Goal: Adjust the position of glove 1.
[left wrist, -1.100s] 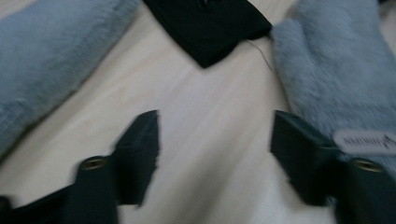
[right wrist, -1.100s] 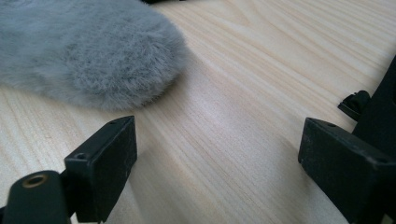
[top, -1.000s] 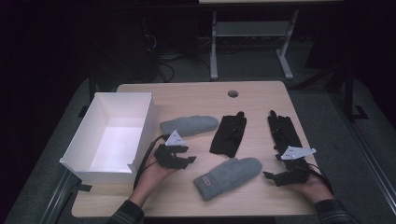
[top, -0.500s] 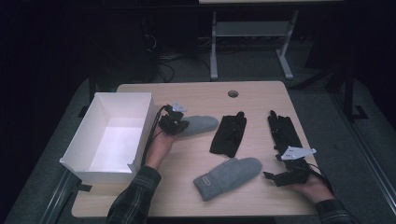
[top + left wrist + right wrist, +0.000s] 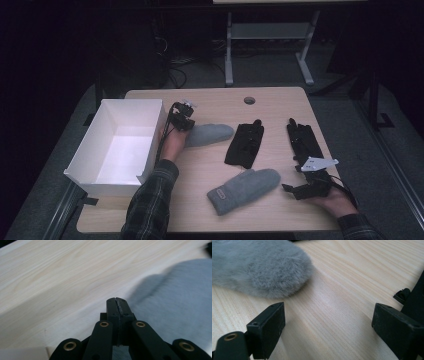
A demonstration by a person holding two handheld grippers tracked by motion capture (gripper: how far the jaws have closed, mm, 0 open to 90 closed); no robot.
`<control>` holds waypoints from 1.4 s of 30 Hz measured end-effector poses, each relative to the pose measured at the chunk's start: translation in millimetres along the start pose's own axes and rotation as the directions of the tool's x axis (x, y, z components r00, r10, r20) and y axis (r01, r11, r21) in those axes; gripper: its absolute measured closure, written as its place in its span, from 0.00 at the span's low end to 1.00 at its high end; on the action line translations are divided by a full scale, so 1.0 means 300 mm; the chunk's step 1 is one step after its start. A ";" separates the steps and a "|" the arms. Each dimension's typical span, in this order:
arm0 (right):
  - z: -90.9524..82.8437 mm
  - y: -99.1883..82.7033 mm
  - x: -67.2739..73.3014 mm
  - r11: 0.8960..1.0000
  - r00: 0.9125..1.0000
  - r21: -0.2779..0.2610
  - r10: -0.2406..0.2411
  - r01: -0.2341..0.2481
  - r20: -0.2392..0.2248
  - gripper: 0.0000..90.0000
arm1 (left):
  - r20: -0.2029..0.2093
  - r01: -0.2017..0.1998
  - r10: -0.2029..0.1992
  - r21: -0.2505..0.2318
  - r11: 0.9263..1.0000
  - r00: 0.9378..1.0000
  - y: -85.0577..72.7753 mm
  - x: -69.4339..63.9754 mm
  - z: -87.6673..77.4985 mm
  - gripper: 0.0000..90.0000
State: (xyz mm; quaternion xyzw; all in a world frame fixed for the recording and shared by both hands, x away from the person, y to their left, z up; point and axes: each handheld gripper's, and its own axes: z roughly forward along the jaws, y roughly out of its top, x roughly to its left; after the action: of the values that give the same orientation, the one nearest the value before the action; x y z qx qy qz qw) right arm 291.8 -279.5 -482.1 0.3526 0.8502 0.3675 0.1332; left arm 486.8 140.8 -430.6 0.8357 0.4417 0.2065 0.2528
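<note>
A grey mitten (image 5: pixel 210 134) lies beside the white box, and my left gripper (image 5: pixel 181 120) hovers at its left end. In the left gripper view the jaws (image 5: pixel 117 302) are pressed together with nothing visible between the tips, and the grey mitten (image 5: pixel 175 302) spreads out to their right. A second grey mitten (image 5: pixel 245 190) lies near the front edge. Just right of it my right gripper (image 5: pixel 293 190) rests on the table, open. In the right gripper view the wide jaws (image 5: pixel 329 315) frame bare wood, with this mitten's furry tip (image 5: pixel 262 267) ahead to the left.
A white open box (image 5: pixel 150 130) stands at the table's left. Two black gloves (image 5: pixel 245 145) (image 5: pixel 303 142) lie right of centre; one black glove (image 5: pixel 409 295) edges the right gripper view. A round cable hole (image 5: pixel 249 100) sits near the far edge.
My left gripper has gone from the front of the table forward to the left end of the far grey mitten. The right gripper has stayed put.
</note>
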 end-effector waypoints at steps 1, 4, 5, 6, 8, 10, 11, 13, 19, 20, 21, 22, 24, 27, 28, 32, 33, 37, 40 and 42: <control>0.000 0.000 0.000 1.000 1.000 0.000 0.000 0.000 0.000 0.13 | -0.018 -0.004 0.004 0.017 1.000 1.000 0.004 0.001 0.009 1.00; 0.000 0.000 0.000 1.000 1.000 0.000 0.000 0.000 0.000 0.13 | -0.037 0.005 -0.003 0.056 0.998 0.999 0.003 0.004 0.035 1.00; 0.000 0.000 0.000 1.000 1.000 0.000 0.001 -0.001 0.000 0.13 | -0.029 0.014 -0.011 0.089 0.996 1.000 -0.003 0.006 0.043 1.00; 0.000 0.000 0.000 1.000 1.000 0.000 0.001 -0.001 0.000 0.13 | -0.029 0.014 -0.011 0.089 0.996 1.000 -0.003 0.006 0.043 1.00; 0.000 0.000 0.000 1.000 1.000 0.000 0.001 -0.001 0.000 0.13 | -0.031 0.018 -0.015 0.104 0.994 0.999 -0.013 -0.009 0.034 1.00; 0.000 0.000 0.000 1.000 1.000 0.000 0.000 0.000 0.000 0.13 | -0.024 0.018 -0.016 0.109 0.994 1.000 -0.017 -0.013 0.028 1.00; 0.000 0.000 0.000 1.000 1.000 0.000 0.001 -0.001 0.000 0.13 | -0.019 0.017 -0.015 0.114 0.993 1.000 -0.021 -0.018 0.020 1.00; 0.000 0.000 0.000 1.000 1.000 0.000 0.000 0.000 0.000 0.13 | -0.004 0.017 -0.017 0.122 0.992 1.000 -0.033 -0.034 0.004 1.00; 0.000 0.000 0.000 1.000 1.000 0.000 0.000 0.000 0.000 0.13 | 0.022 -0.005 0.002 0.136 0.991 1.000 -0.057 -0.070 -0.034 1.00; 0.000 0.000 0.000 1.000 1.000 0.000 0.000 0.000 0.000 0.13 | 0.017 -0.019 0.017 0.137 0.990 1.000 -0.060 -0.078 -0.042 1.00; 0.000 0.000 0.000 1.000 1.000 0.000 0.000 0.000 0.000 0.13 | 0.012 -0.027 0.025 0.138 0.990 1.000 -0.062 -0.082 -0.047 1.00; 0.000 0.000 0.000 1.000 1.000 0.000 0.000 0.000 0.000 0.13 | 0.008 -0.026 0.026 0.135 0.990 1.000 -0.064 -0.083 -0.051 1.00; 0.000 0.000 0.000 1.000 1.000 0.000 0.000 0.000 0.000 0.13 | -0.043 -0.039 0.045 0.145 0.989 0.998 -0.064 -0.084 -0.060 1.00; 0.000 0.000 0.000 1.000 1.000 0.000 0.000 0.000 0.000 0.13 | -0.072 -0.030 0.042 0.164 0.986 0.997 -0.065 -0.075 -0.051 1.00; 0.000 0.000 0.000 1.000 1.000 0.000 0.000 0.000 0.000 0.13 | -0.064 -0.023 0.035 0.179 0.984 0.997 -0.067 -0.075 -0.044 1.00; 0.000 0.000 0.000 1.000 1.000 0.000 0.000 0.000 0.000 0.13 | -0.039 -0.018 0.026 0.186 0.982 0.999 -0.078 -0.088 -0.059 1.00; 0.000 0.000 0.000 1.000 1.000 0.000 -0.001 0.001 0.000 0.13 | -0.039 -0.018 0.026 0.186 0.982 0.999 -0.078 -0.088 -0.059 1.00; 0.000 0.000 0.000 1.000 1.000 0.001 0.000 0.000 0.000 0.13 | -0.011 -0.030 0.032 0.169 0.985 0.999 -0.101 -0.117 -0.115 1.00; 0.000 0.000 0.000 1.000 1.000 0.000 0.001 -0.001 0.000 0.13 | 0.003 -0.041 0.041 0.173 0.984 0.999 -0.116 -0.134 -0.129 1.00; 0.000 0.000 0.000 1.000 1.000 0.000 0.000 0.000 0.000 0.13 | 0.034 -0.050 0.044 0.174 0.983 0.998 -0.137 -0.151 -0.148 1.00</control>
State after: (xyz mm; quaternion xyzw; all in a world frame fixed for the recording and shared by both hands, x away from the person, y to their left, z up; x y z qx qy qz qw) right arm 291.7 -279.5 -482.2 0.3527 0.8502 0.3674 0.1332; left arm 411.9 133.1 -426.0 0.8678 0.4344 0.1603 0.1801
